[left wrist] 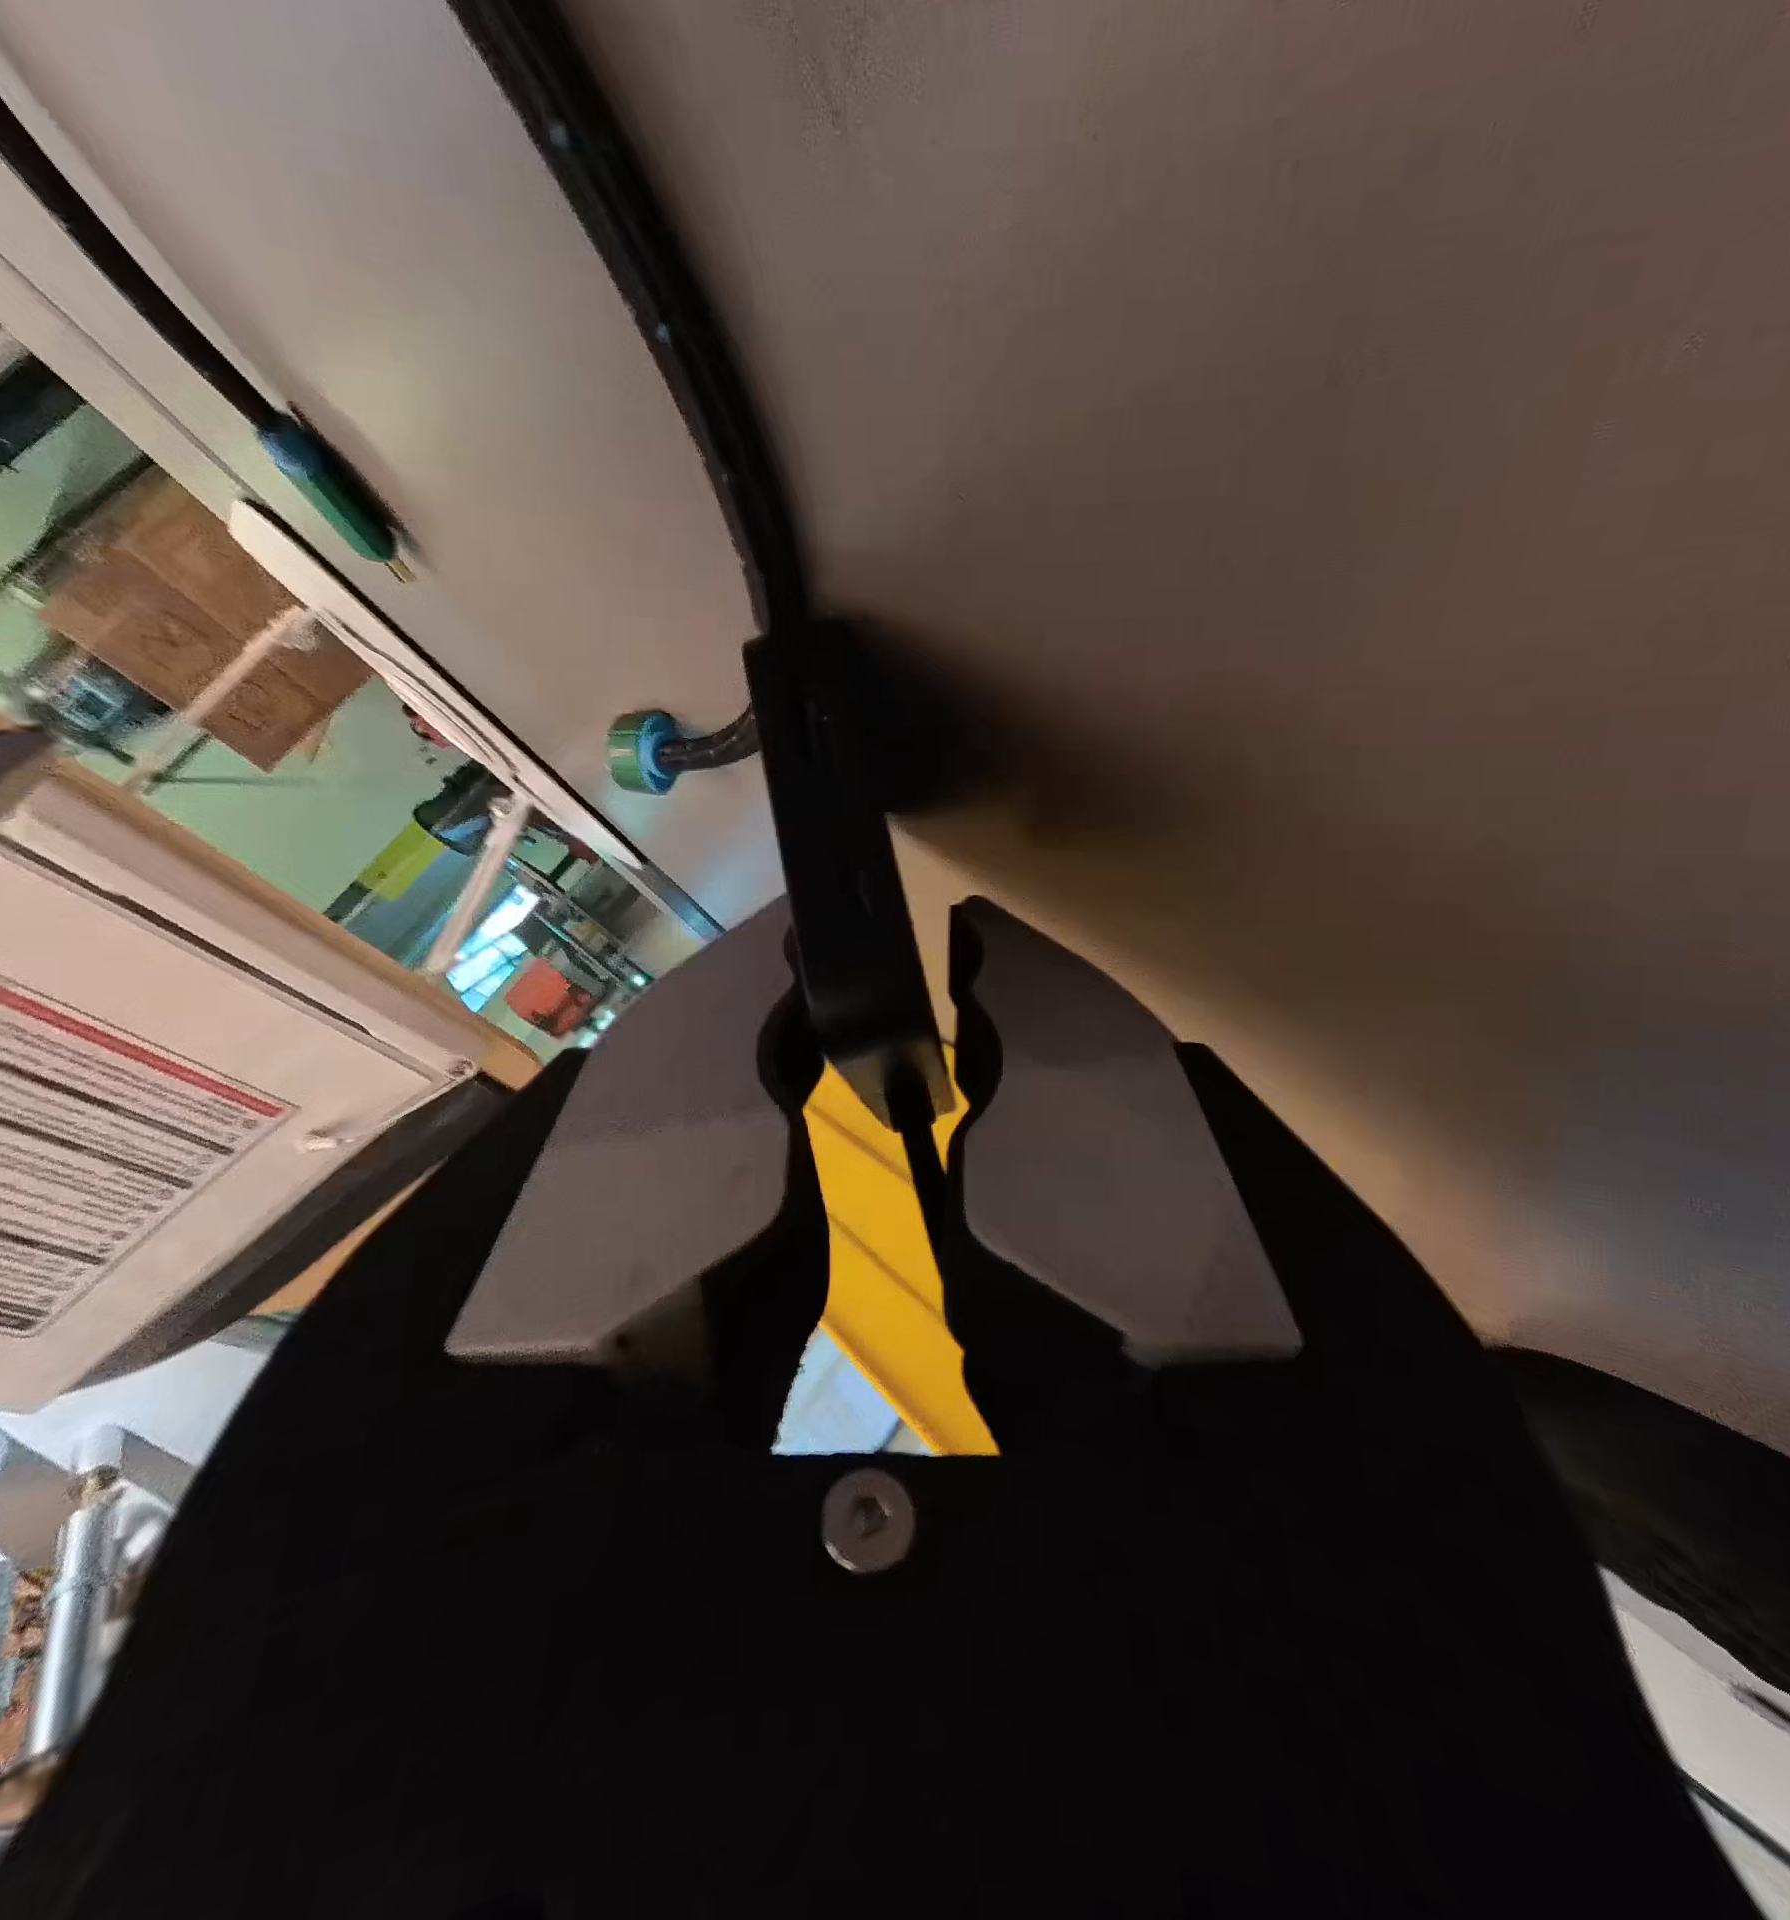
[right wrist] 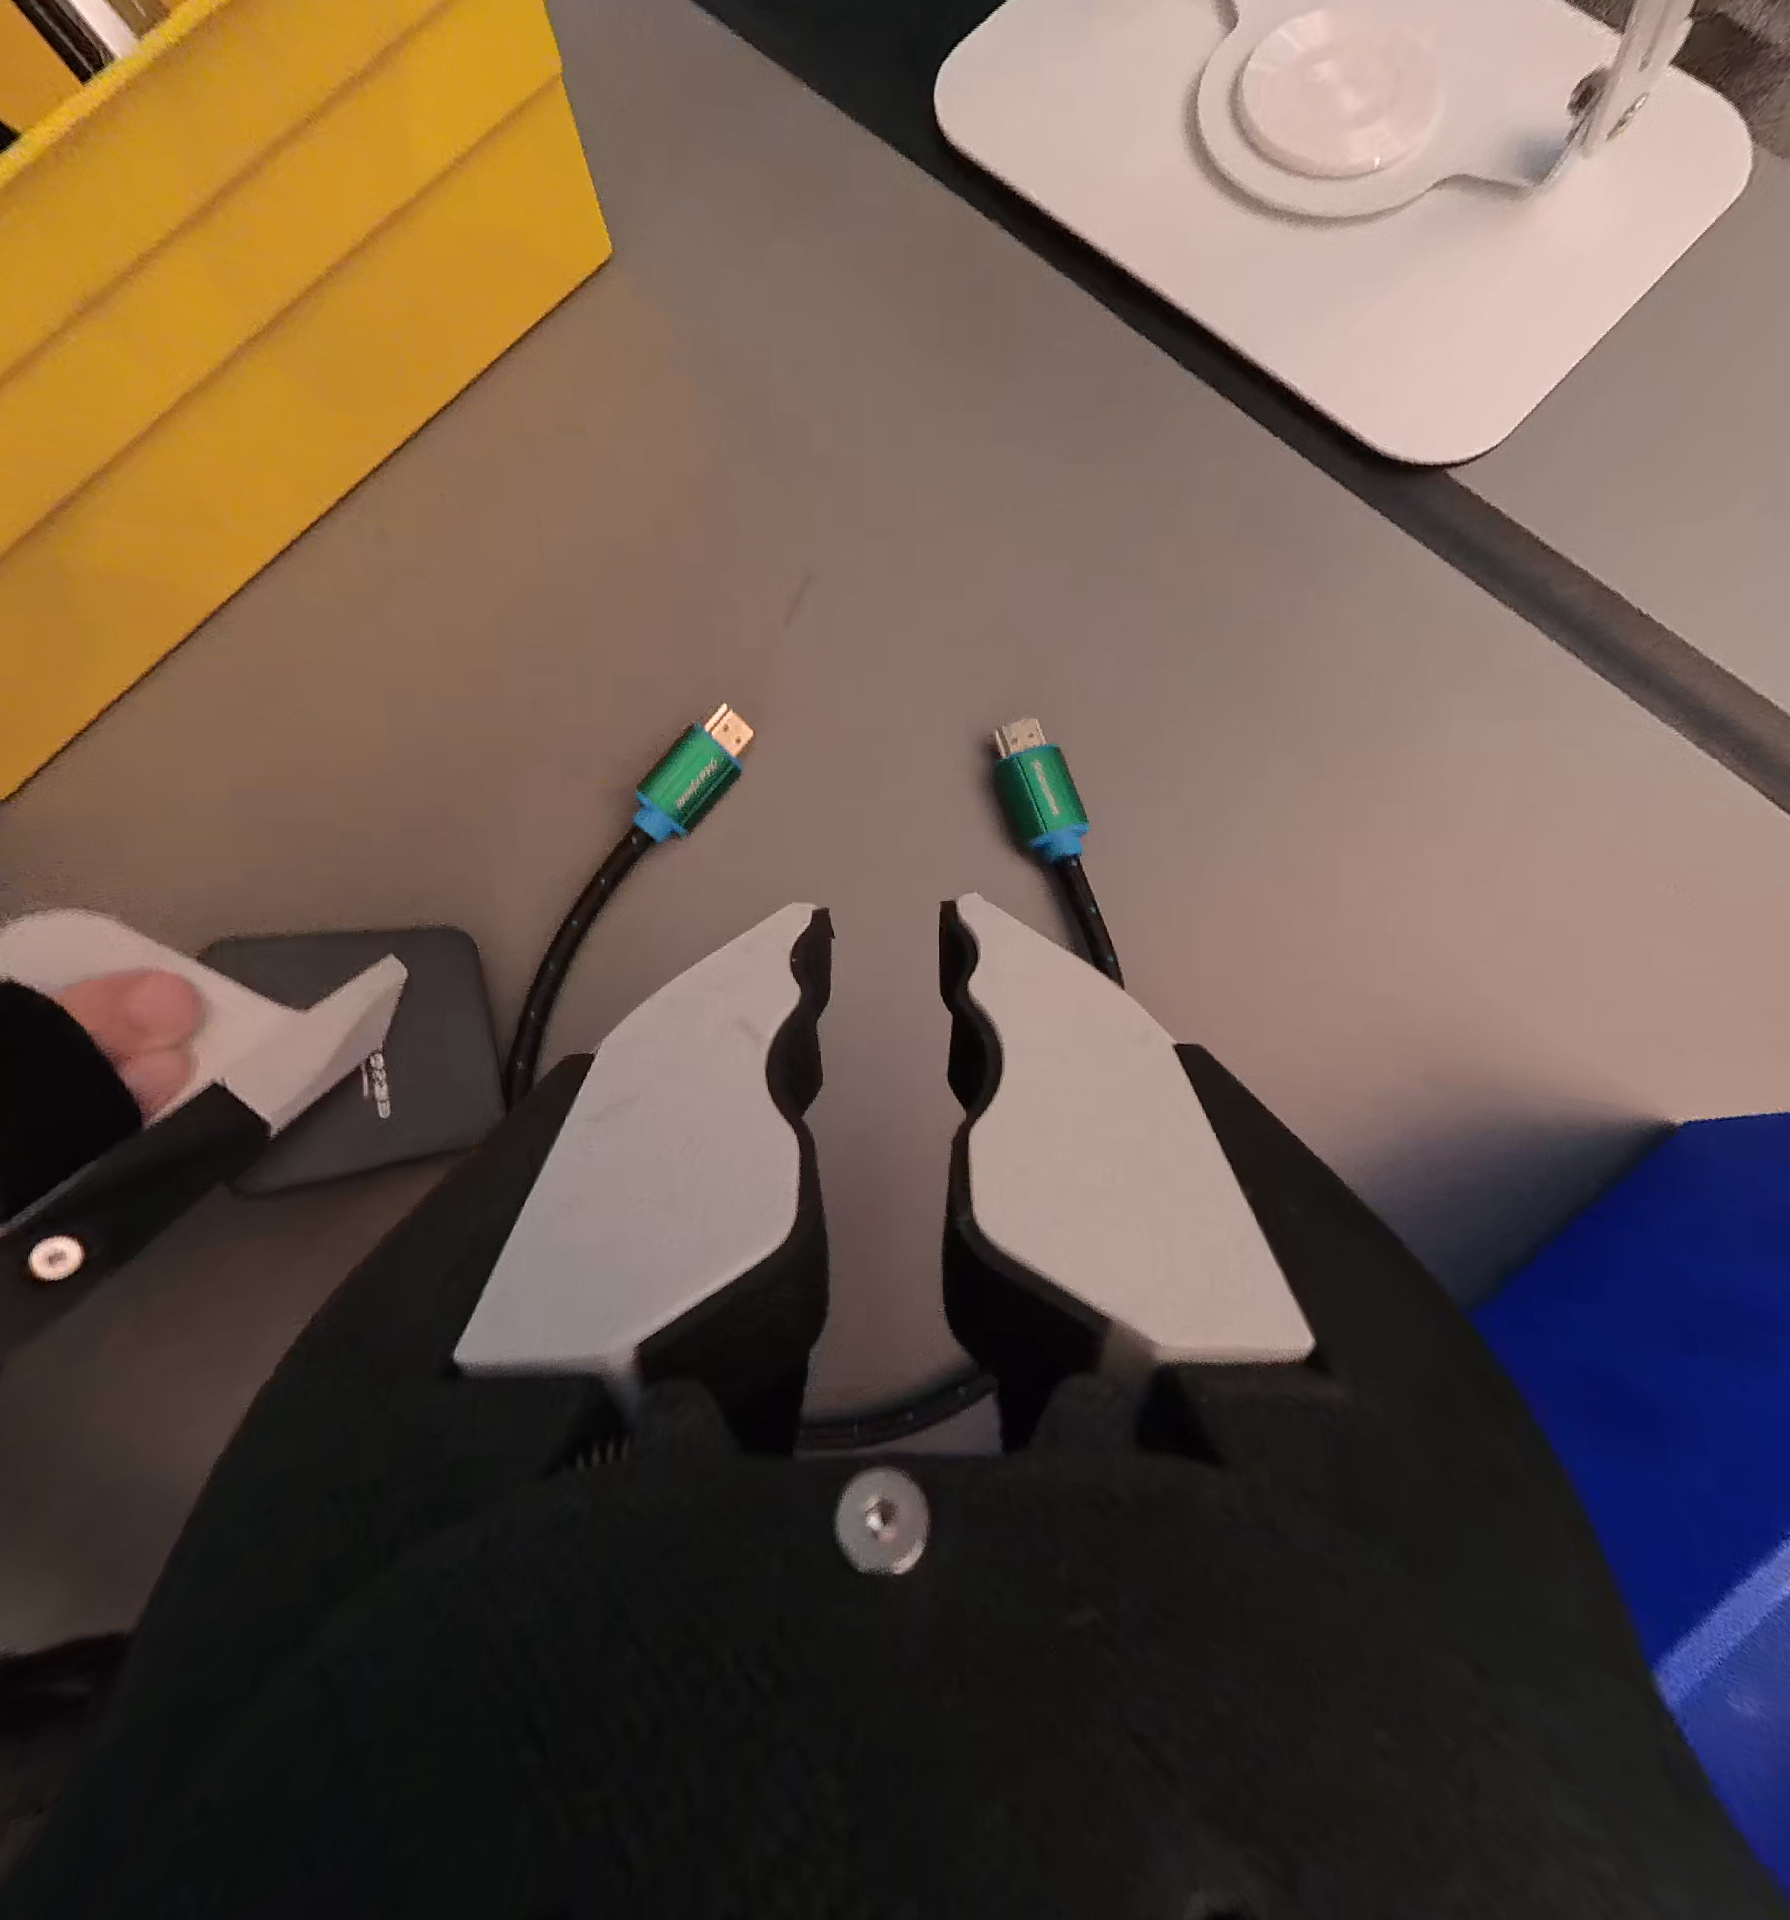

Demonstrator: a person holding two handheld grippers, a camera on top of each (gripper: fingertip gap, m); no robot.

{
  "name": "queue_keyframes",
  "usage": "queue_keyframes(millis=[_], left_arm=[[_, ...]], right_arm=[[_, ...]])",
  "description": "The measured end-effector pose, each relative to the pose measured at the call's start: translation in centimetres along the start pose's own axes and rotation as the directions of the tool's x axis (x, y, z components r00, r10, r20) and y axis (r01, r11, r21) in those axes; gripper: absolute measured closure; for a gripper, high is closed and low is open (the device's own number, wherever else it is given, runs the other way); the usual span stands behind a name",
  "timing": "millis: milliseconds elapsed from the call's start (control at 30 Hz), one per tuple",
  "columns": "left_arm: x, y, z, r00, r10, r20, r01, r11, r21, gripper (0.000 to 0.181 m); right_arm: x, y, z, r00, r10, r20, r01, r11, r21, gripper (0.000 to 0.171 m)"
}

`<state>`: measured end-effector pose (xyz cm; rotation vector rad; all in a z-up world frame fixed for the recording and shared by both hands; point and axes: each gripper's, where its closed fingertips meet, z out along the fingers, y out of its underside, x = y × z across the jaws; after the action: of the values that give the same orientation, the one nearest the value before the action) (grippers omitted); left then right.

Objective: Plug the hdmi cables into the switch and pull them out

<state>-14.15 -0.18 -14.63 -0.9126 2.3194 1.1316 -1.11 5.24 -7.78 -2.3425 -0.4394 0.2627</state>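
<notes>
My left gripper (left wrist: pixel 875 925) is open, its jaws on either side of the thin black switch (left wrist: pixel 829 831), seen edge-on. The switch touches the left finger and a narrow gap shows at the right finger. In the right wrist view the left gripper (right wrist: pixel 278 1049) lies over the dark grey switch (right wrist: pixel 403 1039). Two green HDMI plugs with blue collars lie loose on the grey table (right wrist: pixel 974 520), one at the left (right wrist: pixel 699 784) and one at the right (right wrist: pixel 1038 795). My right gripper (right wrist: pixel 886 914) is open and empty, just behind and between them. Both plugs show in the left wrist view, one far off (left wrist: pixel 335 499) and one near the switch (left wrist: pixel 642 753).
A yellow bin (right wrist: pixel 247 312) stands at the back left of the table. A white monitor stand base (right wrist: pixel 1390 260) sits at the back right. A blue box (right wrist: pixel 1701 1455) is at the near right. A gloved hand (right wrist: pixel 29 1081) holds the left gripper.
</notes>
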Motion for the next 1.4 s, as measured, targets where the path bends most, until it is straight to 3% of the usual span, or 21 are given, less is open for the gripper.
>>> queue_keyframes(millis=[67,233,367,567,700,800,933,1100,1267,1400], left_arm=[[0.6,0.0,0.1,1.0,-0.013,-0.027,0.012,0.999,-0.034,0.152],[0.8,0.0,-0.2,1.0,-0.006,0.002,0.006,0.998,-0.068,0.151],[0.5,0.3,-1.0,0.996,-0.083,-0.026,0.082,0.995,-0.05,0.122],[1.3,0.3,-1.8,0.99,-0.103,-0.098,0.104,0.995,0.005,0.116],[1.5,0.4,-2.5,0.98,-0.134,-0.148,0.142,0.989,0.051,0.111],[1.8,-0.3,-3.5,0.962,-0.152,-0.226,0.189,0.969,0.156,0.107],[1.9,-1.0,-4.1,0.929,-0.174,-0.326,0.263,0.931,0.253,0.101],[2.7,-1.7,-3.7,0.889,-0.183,-0.421,0.307,0.919,0.249,0.091],[2.8,-2.4,-4.3,0.868,-0.17,-0.466,0.335,0.894,0.299,0.079],[1.6,-1.0,-4.2,0.864,-0.223,-0.451,0.377,0.88,0.289,0.079]], right_arm=[[0.1,-0.5,0.2,0.999,0.037,-0.009,-0.037,0.998,0.043,0.149],[1.8,0.3,2.3,0.99,0.101,-0.102,-0.092,0.992,0.089,0.134],[4.2,2.1,3.3,0.951,0.021,-0.308,-0.019,1.0,0.008,0.12],[5.9,5.2,5.3,0.935,0.066,-0.349,-0.1,0.992,-0.08,0.108],[5.3,5.2,5.7,0.947,0.229,-0.224,-0.238,0.971,-0.015,0.128],[5.4,5.5,5.5,0.957,0.193,-0.218,-0.206,0.978,-0.038,0.157],[4.6,5.5,5.5,0.964,0.204,-0.171,-0.216,0.975,-0.055,0.159],[4.5,5.5,5.5,0.969,0.176,-0.176,-0.189,0.98,-0.064,0.16],[4.1,5.4,5.6,0.973,0.167,-0.161,-0.18,0.981,-0.071,0.16],[3.5,5.4,5.6,0.979,0.16,-0.127,-0.172,0.98,-0.095,0.161]])
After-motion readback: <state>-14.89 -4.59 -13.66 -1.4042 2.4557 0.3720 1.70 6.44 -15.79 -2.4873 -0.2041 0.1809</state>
